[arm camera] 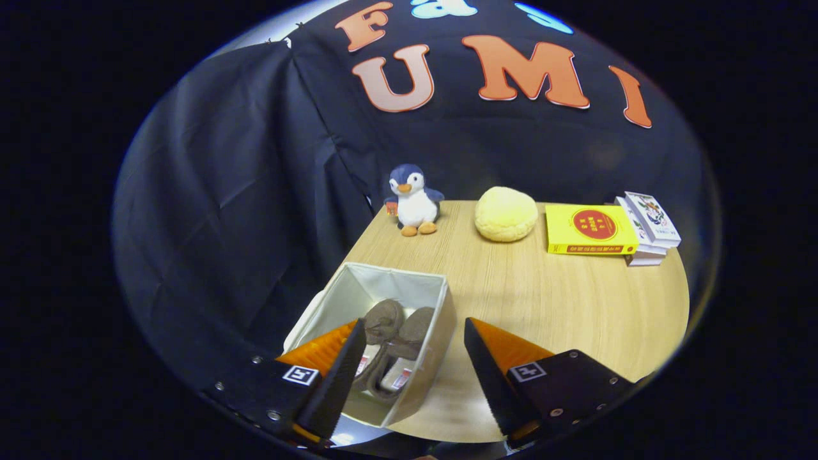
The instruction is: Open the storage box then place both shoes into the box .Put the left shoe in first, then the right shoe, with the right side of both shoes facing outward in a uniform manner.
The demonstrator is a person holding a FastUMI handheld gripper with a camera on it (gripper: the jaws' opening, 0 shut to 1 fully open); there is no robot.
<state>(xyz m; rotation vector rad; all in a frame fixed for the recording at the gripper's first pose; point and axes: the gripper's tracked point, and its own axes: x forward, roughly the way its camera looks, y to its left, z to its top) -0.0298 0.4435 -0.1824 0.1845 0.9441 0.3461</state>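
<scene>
Both brown shoes [390, 348] lie side by side inside the open storage box [418, 287], the hand-held gripper [412, 332] spread wide and empty above.

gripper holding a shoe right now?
No, the gripper is open and holds nothing; both brown shoes lie side by side inside the open storage box.

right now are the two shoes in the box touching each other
Touching: the gripper view shows the two shoes pressed side by side in the box, beyond the open hand-held gripper.
</scene>
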